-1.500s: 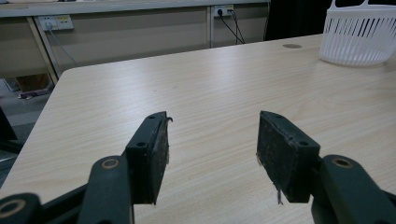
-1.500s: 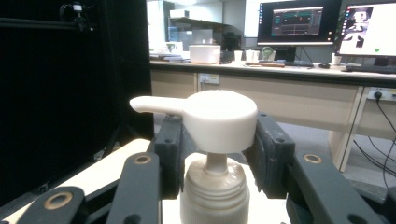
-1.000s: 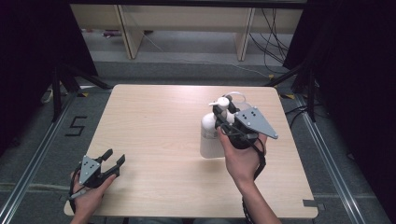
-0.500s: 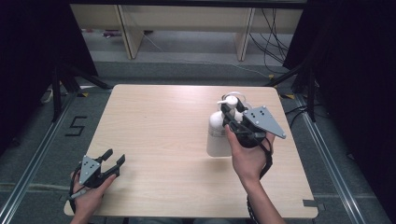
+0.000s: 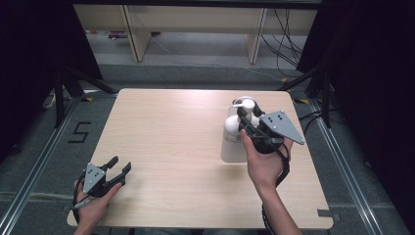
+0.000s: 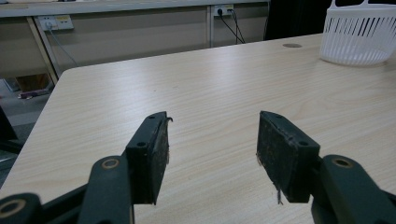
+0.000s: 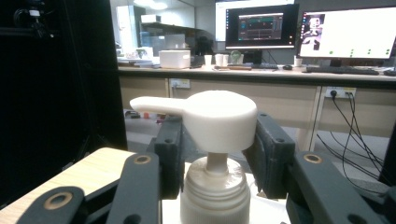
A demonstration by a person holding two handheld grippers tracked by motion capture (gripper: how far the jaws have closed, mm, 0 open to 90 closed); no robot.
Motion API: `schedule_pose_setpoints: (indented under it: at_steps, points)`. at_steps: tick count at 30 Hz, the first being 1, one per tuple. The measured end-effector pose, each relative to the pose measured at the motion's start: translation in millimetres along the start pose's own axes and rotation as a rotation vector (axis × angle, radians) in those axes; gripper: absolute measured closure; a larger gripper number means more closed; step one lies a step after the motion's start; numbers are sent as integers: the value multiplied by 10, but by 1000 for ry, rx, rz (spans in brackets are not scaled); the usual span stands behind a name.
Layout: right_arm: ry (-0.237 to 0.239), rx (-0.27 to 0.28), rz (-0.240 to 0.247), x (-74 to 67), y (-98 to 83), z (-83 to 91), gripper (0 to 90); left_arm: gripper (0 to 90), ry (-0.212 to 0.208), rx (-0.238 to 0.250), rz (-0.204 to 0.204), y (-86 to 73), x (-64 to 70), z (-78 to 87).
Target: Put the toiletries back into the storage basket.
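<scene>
Tongs of the right hand [image 5: 244, 122] pinch the white pump bottle [image 5: 231, 142] at its head, right of the table [image 5: 161, 137] centre; keep it upright. Left tongs [image 6: 212, 156] stand spread, well left of the bottle. Right gripper view: pump head [image 7: 219, 119] squeezed, monitors [image 7: 303, 28] behind.

We see a white plastic pump bottle [image 7: 214, 205] between our right gripper [image 7: 218, 154] jaws; both black pads clasp its pump head. Lit monitors [image 7: 303, 31] glow behind.
</scene>
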State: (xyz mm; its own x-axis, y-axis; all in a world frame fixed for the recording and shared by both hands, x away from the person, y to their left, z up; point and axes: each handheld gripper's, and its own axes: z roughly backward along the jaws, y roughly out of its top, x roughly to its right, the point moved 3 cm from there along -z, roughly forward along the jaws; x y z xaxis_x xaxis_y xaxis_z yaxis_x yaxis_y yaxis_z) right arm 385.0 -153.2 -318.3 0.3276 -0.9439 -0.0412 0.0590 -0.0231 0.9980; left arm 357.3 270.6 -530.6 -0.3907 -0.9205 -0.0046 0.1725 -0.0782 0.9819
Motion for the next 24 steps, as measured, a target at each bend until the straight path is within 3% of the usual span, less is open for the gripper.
schedule_pose_setpoints:
  at_steps: [21,24]
  points:
    - [-56,30,10,171,100,-9,602,433,0,-7,-5,1,-3,6]
    - [-60,25,-9,195,117,-22,602,434,-1,-5,-5,1,-4,5]
